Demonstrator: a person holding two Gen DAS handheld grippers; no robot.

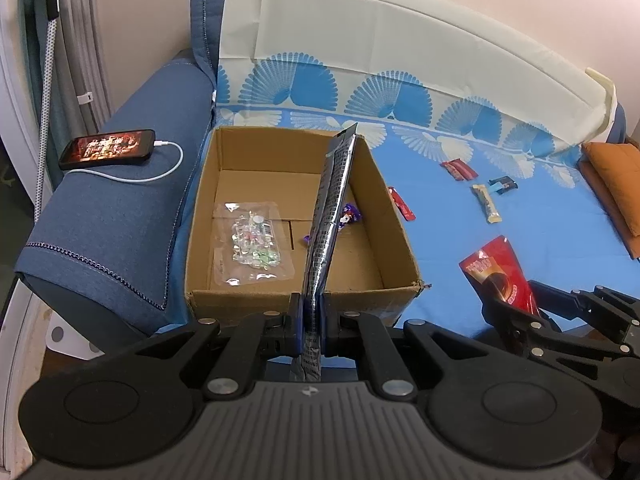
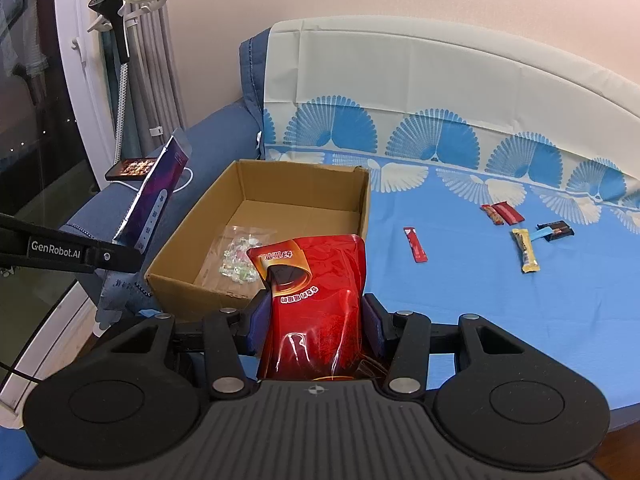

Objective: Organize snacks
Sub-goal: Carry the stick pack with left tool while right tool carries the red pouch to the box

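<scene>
Currently, your left gripper (image 1: pixel 312 316) is clenched on the edge-on purple snack pouch (image 1: pixel 330 216), near the cardboard box (image 1: pixel 396 216); your right gripper (image 2: pixel 316 320) grasps the red snack bag (image 2: pixel 316 300) between its pads.

One cardboard box (image 1: pixel 224 304), two held pouches (image 2: pixel 316 312), five loose snack bars (image 2: pixel 415 244).

— What carries everything here?

— A sofa seat covered by a blue cloth with pale fan prints (image 2: pixel 500 280). An open brown cardboard box (image 1: pixel 400 236) sits at its left end, against the blue fabric armrest (image 1: pixel 120 216).

— And loose on the cloth?

— A slim red sachet (image 2: pixel 415 243) just right of the box. Farther right lie a pair of red-brown wrapped bars (image 2: pixel 502 213), a black packet with a blue tab (image 2: pixel 556 230), and a yellow wrapped bar (image 2: pixel 525 255) touching it.
</scene>
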